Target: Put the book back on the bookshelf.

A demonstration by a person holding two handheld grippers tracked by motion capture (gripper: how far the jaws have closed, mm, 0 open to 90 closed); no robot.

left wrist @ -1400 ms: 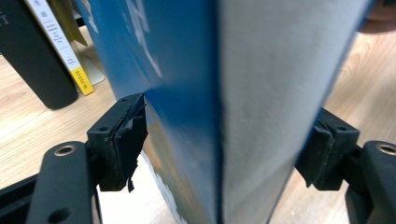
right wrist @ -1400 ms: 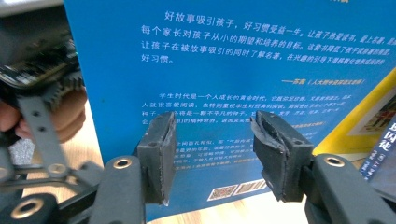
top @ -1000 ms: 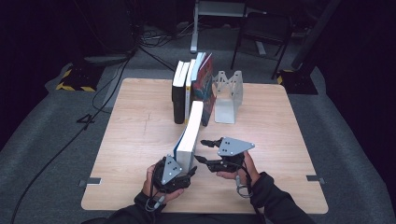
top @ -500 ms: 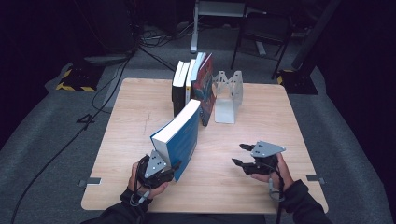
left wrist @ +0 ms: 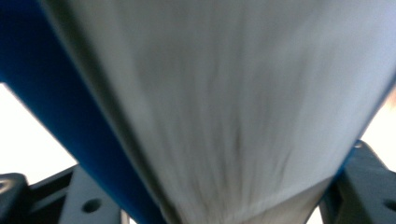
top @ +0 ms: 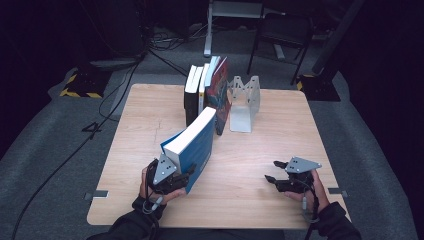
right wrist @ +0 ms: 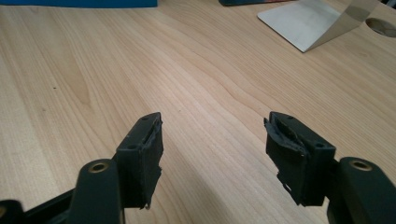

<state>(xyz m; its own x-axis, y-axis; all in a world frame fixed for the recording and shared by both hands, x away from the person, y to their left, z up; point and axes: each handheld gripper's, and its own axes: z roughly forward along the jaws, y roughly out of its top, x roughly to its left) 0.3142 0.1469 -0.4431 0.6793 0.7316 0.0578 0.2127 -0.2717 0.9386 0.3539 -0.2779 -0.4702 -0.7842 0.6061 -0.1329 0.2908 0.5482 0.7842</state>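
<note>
We hold the blue book [top: 192, 145] tilted, pinched at its near end by the left gripper [top: 172, 176], off the worktop's [top: 150, 115] front-left. The right gripper [top: 278, 179] rests near the front-right edge, fingers spread. Next, we judge, stand it against the row [top: 206, 92] by the bookend [top: 244, 102].
</note>
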